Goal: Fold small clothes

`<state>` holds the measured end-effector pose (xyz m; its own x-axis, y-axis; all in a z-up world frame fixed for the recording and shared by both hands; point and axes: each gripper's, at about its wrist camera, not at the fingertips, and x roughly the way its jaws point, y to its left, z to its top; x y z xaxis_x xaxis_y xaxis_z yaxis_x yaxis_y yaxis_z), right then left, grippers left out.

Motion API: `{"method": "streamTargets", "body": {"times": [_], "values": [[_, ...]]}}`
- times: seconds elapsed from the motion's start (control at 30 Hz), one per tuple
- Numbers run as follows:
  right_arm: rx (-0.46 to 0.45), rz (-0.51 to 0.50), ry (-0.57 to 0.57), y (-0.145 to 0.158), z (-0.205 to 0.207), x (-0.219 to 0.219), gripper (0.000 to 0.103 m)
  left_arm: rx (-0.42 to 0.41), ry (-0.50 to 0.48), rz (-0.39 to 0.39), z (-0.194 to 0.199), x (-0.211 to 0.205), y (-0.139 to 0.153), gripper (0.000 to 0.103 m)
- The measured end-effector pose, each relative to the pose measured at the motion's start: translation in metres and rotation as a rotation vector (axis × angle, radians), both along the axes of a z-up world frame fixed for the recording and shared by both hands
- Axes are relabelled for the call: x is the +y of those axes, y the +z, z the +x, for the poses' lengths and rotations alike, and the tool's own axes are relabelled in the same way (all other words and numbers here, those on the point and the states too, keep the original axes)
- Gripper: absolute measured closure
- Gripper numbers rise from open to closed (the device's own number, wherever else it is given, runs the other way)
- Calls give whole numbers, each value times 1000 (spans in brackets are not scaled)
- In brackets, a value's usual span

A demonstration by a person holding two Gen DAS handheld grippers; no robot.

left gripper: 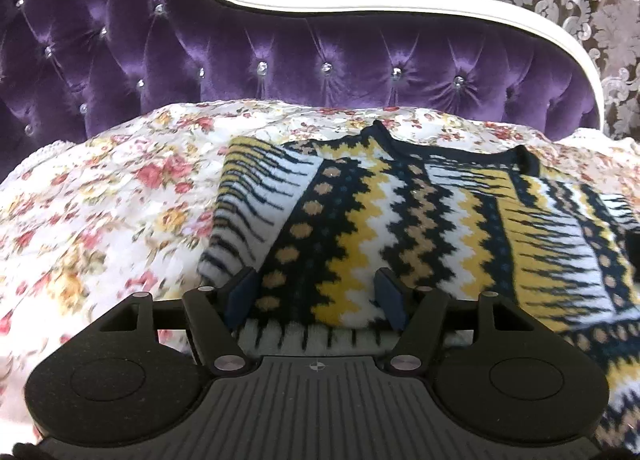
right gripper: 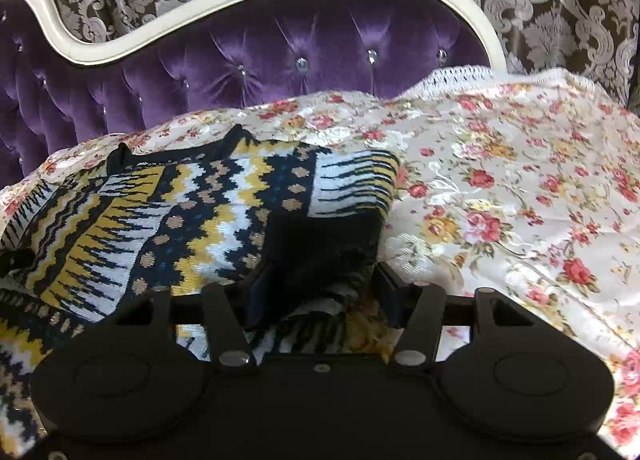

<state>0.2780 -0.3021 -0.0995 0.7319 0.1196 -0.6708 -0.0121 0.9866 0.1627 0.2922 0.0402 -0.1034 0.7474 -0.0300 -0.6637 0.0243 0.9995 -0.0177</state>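
A small knitted sweater (left gripper: 400, 216) with navy, yellow and white zigzag bands lies on a floral bedspread (left gripper: 100, 200). Both sleeves are folded in over its body. My left gripper (left gripper: 316, 292) is open, and its fingers straddle the sweater's near hem at the left side. The sweater also shows in the right wrist view (right gripper: 192, 212). My right gripper (right gripper: 320, 292) is open over the sweater's near right corner, where the dark cuff of the folded sleeve lies between its fingers.
A purple tufted headboard (left gripper: 280, 60) with a white frame rises behind the bed. Patterned curtains (right gripper: 560, 0) hang beyond it. The floral bedspread (right gripper: 500, 200) spreads to the right of the sweater, with a lace edge at the back.
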Motion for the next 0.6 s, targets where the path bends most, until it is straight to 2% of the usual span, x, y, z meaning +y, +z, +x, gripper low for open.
{"method": "streamTargets", "body": {"times": [0.03, 0.1, 0.2, 0.27, 0.3, 0.47, 0.6], "values": [[20, 6, -3, 3, -2, -3, 23, 4, -7, -3, -6, 0, 3, 34], [36, 37, 9, 8, -11, -9, 20, 33, -6, -21, -17, 6, 6, 31], [-3, 63, 40, 19, -36, -13, 17, 41, 43, -60, -37, 19, 13, 29], [-41, 72, 68, 29, -58, -14, 11, 30, 70, -76, -54, 28, 21, 23], [-59, 79, 80, 34, -68, -14, 10, 30, 66, -74, -61, 31, 25, 19], [-132, 110, 132, 57, -120, -10, 3, 32, 38, -3, -106, 30, 46, 17], [-177, 143, 168, 66, -160, -3, 0, -8, 11, 66, -144, 21, 60, 6]]}}
